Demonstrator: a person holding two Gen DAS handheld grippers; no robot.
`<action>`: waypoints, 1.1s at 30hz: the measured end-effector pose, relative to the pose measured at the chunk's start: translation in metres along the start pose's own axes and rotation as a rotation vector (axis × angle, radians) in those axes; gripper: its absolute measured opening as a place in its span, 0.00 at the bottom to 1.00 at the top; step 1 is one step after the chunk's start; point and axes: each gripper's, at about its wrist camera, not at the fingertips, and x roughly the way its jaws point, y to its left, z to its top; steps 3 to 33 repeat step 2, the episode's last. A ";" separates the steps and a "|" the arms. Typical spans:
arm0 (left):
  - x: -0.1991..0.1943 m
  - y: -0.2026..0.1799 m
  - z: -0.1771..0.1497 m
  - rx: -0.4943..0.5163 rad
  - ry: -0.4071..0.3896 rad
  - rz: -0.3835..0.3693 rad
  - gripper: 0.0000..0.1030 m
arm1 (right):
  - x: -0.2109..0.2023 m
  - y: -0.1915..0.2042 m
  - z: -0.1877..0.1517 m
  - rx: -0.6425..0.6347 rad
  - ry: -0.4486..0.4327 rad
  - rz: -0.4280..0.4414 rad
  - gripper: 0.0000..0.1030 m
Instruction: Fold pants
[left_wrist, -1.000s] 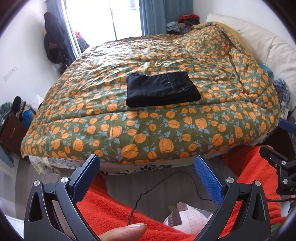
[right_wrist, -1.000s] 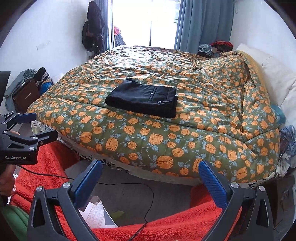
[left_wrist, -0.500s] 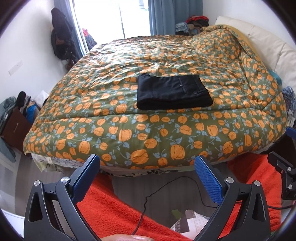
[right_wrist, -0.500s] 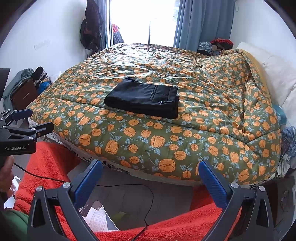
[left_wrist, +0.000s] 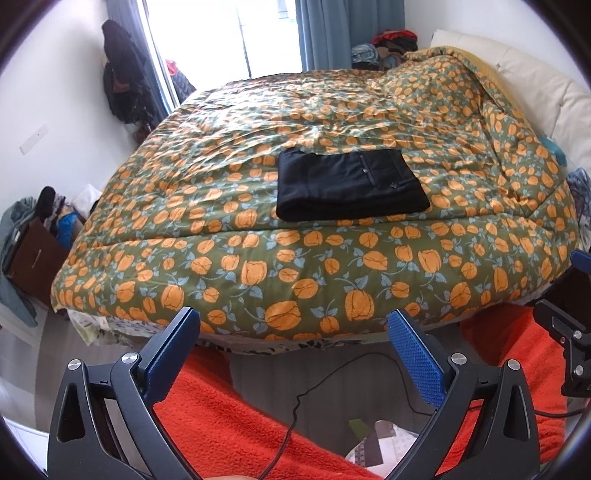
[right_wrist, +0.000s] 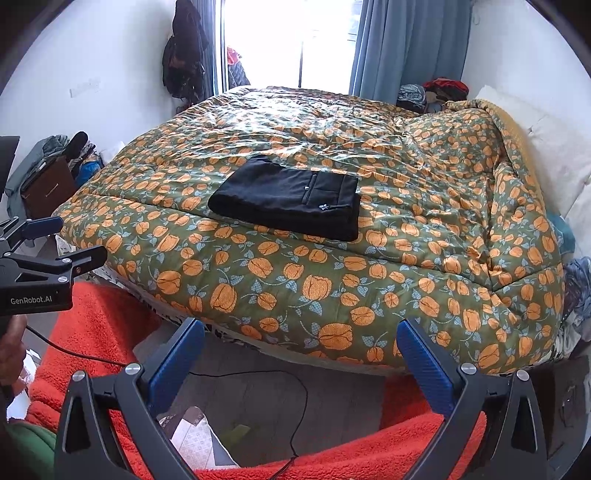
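Pants (left_wrist: 349, 186) lie ahead of both grippers and well apart from them, up on the bed, already a compact black rectangle, so the folding looks done or nearly so. Nearest the cameras, the left gripper (left_wrist: 293, 338) and the right gripper (right_wrist: 301, 349) each hold their blue pads spread wide with nothing between them, both low in front of the bed's near edge, above an orange fleece blanket (left_wrist: 236, 424) and a thin black cable (right_wrist: 258, 376) on the grey floor. From the left gripper the bundle sits straight ahead and slightly right; from the right gripper it sits ahead and a little left, so neither hand is clearly nearer. Its long axis runs across the view, roughly parallel to the bed's near edge, with a buttoned pocket facing up toward the right end. The bundle rests on a green quilt (right_wrist: 424, 236) printed with orange tulips, soft and rumpled, which would likely give under any press. Beyond are a cream headboard (left_wrist: 535, 85) at right, blue curtains (right_wrist: 406, 48), a bright window and dark clothes hanging on the white wall.
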 end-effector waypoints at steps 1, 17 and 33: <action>-0.001 -0.001 0.000 0.003 -0.004 -0.001 0.99 | 0.000 -0.001 0.000 0.003 -0.001 0.001 1.00; -0.001 -0.002 0.000 0.008 -0.006 0.000 0.99 | 0.000 -0.001 0.000 0.005 -0.002 0.001 1.00; -0.001 -0.002 0.000 0.008 -0.006 0.000 0.99 | 0.000 -0.001 0.000 0.005 -0.002 0.001 1.00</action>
